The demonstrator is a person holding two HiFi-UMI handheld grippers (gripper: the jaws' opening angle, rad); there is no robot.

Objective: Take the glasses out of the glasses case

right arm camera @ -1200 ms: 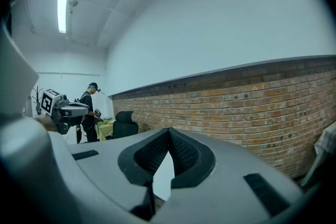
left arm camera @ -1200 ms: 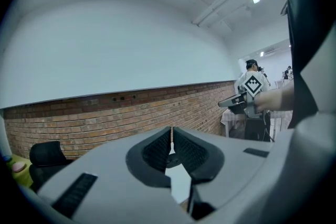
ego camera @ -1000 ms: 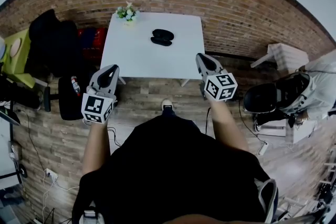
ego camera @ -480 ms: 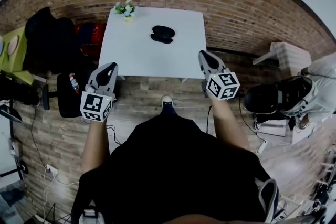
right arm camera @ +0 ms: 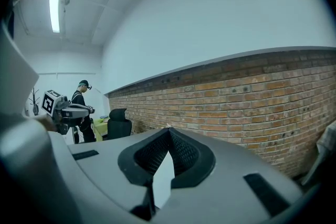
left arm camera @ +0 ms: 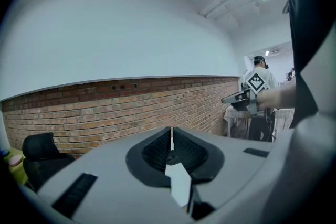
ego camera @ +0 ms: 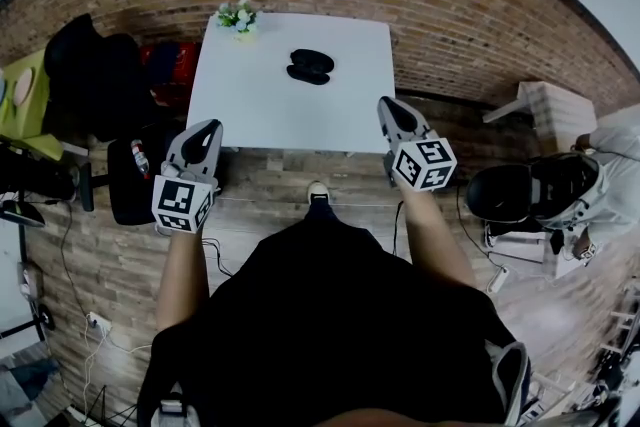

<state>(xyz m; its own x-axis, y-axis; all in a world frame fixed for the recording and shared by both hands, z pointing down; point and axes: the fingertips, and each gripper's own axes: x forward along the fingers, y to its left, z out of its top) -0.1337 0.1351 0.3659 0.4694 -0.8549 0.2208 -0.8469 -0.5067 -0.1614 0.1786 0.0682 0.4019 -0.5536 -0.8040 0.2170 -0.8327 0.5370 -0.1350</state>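
Black rounded glasses case (ego camera: 309, 66) lies on white table (ego camera: 250, 105), well ahead of both fingertip pairs, between their lines. Open tabletop around it; flowers (ego camera: 239, 16) at far-left corner. Table's near edge just ahead of fingertips. Left gripper (ego camera: 207, 128) and right gripper (ego camera: 388, 105) pinched together, holding nothing.

glasses case (ego camera: 309, 67) on table (ego camera: 255, 110), flowers (ego camera: 239, 16) at back-left corner.
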